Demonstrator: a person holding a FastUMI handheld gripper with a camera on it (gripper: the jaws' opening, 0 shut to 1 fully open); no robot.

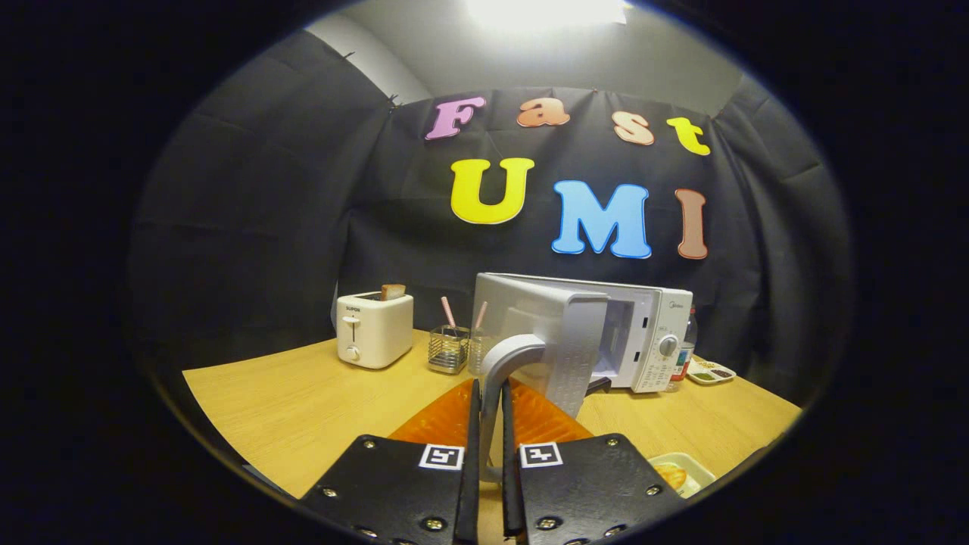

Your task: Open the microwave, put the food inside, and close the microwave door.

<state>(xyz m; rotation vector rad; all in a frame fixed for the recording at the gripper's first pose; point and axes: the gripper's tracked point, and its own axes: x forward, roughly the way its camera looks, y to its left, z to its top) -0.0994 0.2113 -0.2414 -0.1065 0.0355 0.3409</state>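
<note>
White microwave (651, 333) sits at the back of the wood table (303, 401), door (556, 333) swung partly open toward the camera, with the gripper (490, 409) nearly closed and both fingers pinching the door's grey handle (509, 359) between them. Food looks to be in a small tray (681, 475) on the table just right of the fingers, though it is partly cut off and hard to make out. Orange mat (530, 416) lies under the fingers; toaster (374, 328) and a wire holder (448, 348) stand left of the microwave, a small dish (710, 372) to its right.
</note>
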